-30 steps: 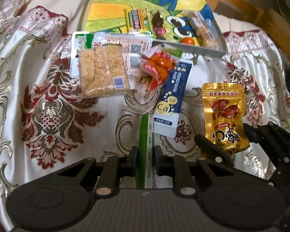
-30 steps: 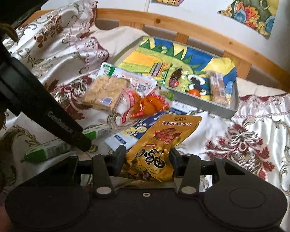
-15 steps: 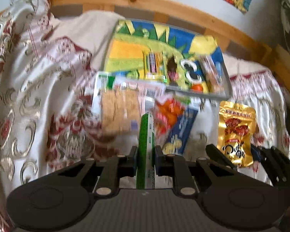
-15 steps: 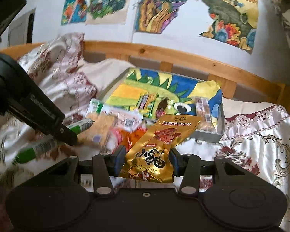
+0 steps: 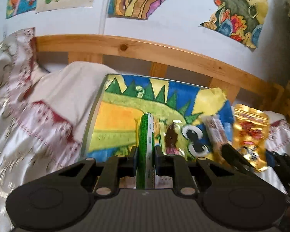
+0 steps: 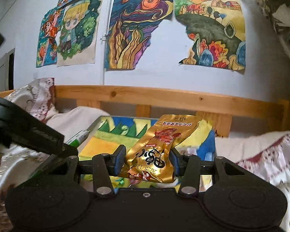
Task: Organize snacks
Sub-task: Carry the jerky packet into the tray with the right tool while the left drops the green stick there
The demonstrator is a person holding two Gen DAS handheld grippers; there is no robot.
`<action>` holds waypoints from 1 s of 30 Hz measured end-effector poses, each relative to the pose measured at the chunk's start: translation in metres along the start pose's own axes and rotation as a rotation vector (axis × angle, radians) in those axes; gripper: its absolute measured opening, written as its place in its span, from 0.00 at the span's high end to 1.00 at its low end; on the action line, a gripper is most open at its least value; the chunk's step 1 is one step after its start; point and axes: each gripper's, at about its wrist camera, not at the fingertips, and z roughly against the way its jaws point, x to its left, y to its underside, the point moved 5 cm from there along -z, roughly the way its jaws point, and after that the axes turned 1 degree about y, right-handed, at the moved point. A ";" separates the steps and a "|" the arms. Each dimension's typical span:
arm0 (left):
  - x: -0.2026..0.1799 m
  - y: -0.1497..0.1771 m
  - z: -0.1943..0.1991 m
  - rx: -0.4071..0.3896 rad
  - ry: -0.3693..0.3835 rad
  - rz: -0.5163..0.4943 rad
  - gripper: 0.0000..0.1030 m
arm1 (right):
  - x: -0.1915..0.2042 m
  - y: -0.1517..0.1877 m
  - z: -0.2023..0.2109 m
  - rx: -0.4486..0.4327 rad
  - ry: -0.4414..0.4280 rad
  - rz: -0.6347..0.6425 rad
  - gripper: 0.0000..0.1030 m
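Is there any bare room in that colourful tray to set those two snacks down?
Yes. The tray's left half, the orange and green patch beside its left wall, looks bare. Its right half is crowded with small wrapped snacks. The green stick points toward the free patch; the gold pouch hangs over the crowded side.

Both wrist views look forward along their fingers, low over the bed, facing the rail and wall; both share the tray, and the left view sits nearer it
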 end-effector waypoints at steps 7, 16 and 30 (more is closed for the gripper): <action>-0.005 -0.020 -0.066 -0.014 0.032 0.037 0.82 | -0.024 0.014 -0.046 -0.035 0.021 0.008 0.52; -0.036 -0.026 -0.113 -0.037 0.057 -0.022 0.82 | -0.044 0.050 -0.085 0.035 0.079 0.060 0.52; -0.061 -0.007 -0.133 0.013 -0.016 -0.130 0.82 | -0.048 0.061 -0.097 0.067 0.068 0.060 0.51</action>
